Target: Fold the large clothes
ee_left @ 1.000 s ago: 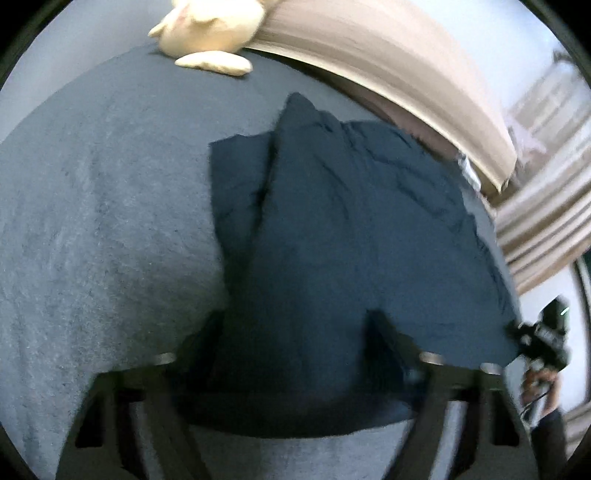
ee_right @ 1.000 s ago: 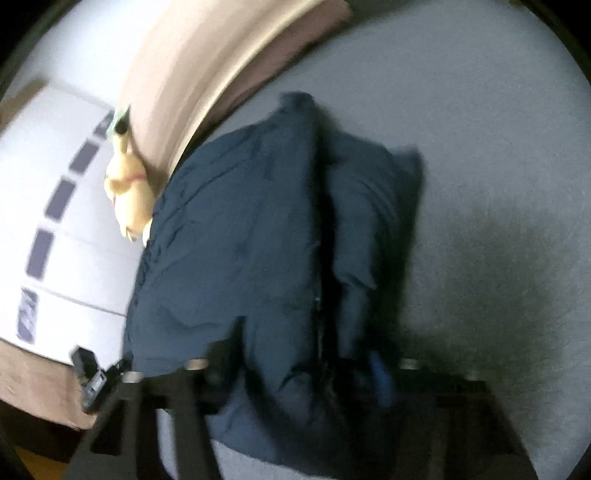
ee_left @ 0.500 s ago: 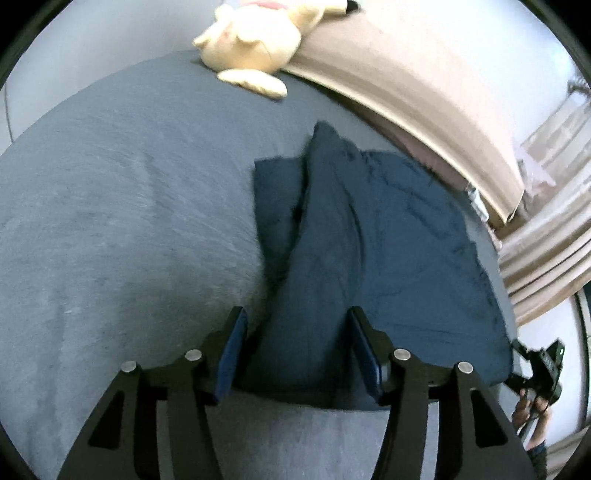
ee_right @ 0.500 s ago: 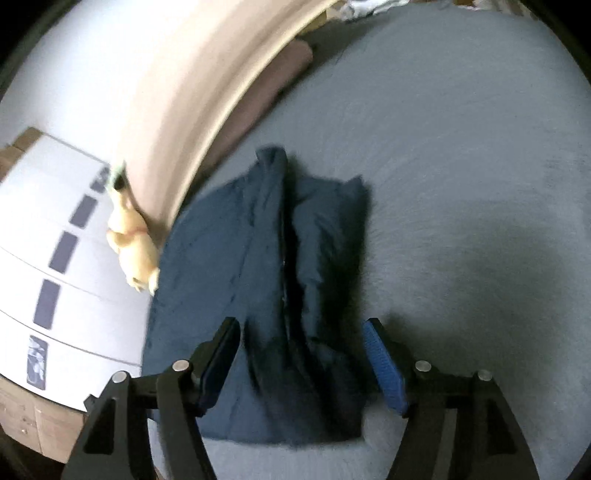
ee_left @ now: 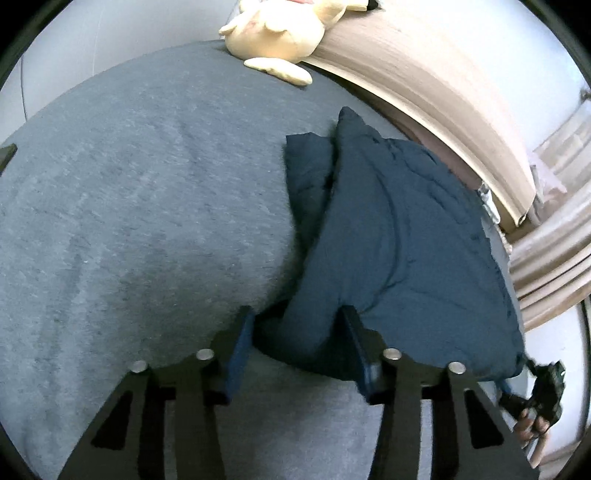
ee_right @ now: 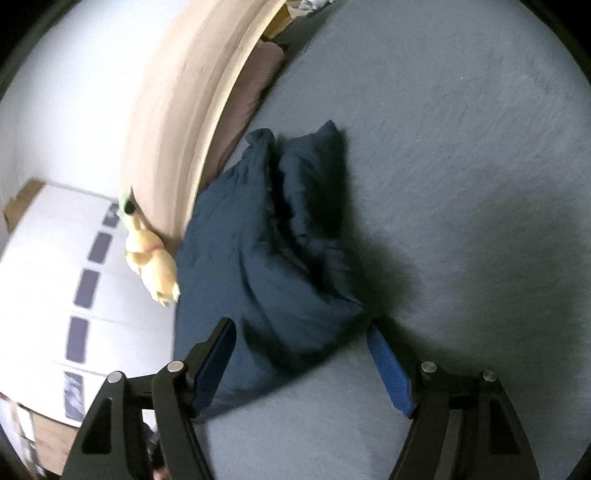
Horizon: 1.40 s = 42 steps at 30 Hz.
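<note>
Left wrist: garment (ee_left: 402,236) half folded on bed (ee_left: 140,206).
Both claws, left (ee_left: 297,341) and right (ee_right: 301,363), spread, gripping nothing; we'd pinch the near hem evenly before folding.

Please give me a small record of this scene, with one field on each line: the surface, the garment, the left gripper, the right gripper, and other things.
surface: grey bed cover
garment: dark blue garment, partly folded, lying near the beige headboard
left gripper: open, jaws on both sides of the garment's near edge
right gripper: open, wide, garment's near corner between the jaws
other things: yellow plush toy by the headboard
</note>
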Motion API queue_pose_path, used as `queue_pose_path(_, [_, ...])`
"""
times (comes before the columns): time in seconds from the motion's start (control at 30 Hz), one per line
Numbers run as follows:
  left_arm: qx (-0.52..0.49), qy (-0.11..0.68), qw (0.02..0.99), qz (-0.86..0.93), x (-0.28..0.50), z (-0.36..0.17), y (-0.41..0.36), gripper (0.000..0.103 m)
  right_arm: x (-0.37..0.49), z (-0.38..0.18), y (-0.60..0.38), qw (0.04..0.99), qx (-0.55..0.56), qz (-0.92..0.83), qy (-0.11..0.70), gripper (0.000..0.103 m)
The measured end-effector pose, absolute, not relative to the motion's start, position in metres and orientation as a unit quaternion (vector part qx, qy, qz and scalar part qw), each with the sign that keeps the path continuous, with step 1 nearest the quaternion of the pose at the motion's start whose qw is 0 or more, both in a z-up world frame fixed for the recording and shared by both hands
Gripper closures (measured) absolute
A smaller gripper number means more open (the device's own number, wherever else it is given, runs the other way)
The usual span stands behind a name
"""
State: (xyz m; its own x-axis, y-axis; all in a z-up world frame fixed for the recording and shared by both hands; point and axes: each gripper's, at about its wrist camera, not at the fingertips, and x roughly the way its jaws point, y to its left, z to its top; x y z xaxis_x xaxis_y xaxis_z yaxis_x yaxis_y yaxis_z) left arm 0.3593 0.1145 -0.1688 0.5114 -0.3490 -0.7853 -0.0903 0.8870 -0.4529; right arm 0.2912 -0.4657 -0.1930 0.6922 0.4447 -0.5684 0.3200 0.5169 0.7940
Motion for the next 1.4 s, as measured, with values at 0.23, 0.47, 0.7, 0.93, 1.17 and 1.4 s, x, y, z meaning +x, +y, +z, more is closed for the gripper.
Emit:
queue_pose_path(0.23, [-0.212,0.490,0.842,-0.071,0.354,-0.176,0.114,0.057,0.300,-0.195,-0.452,0.807,0.414,0.008,0.421,0.072])
queue_pose_path(0.47, [-0.263,0.441,0.855,-0.076,0.371,-0.141,0.148,0.022,0.276,-0.164,-0.491,0.822,0.427,-0.005,0.377,0.019])
queue_pose_path(0.7, [-0.251,0.478,0.828,-0.152,0.449,-0.151,0.122,0.022,0.328,-0.157,-0.514,0.820,0.401,0.018,0.408,0.019])
queue_pose_path(0.93, [-0.236,0.525,0.799,-0.173,0.489,-0.178,0.093,0.020,0.403,-0.181,-0.497,0.799,0.371,0.069,0.469,0.019])
queue_pose_path(1.17, [-0.177,0.522,0.817,-0.168,0.492,-0.181,0.071,0.019,0.437,-0.191,-0.473,0.798,0.327,0.097,0.496,0.022])
queue_pose_path(1.4, [-0.165,0.522,0.821,-0.163,0.495,-0.183,0.059,0.019,0.442,-0.188,-0.466,0.803,0.302,0.099,0.505,0.033])
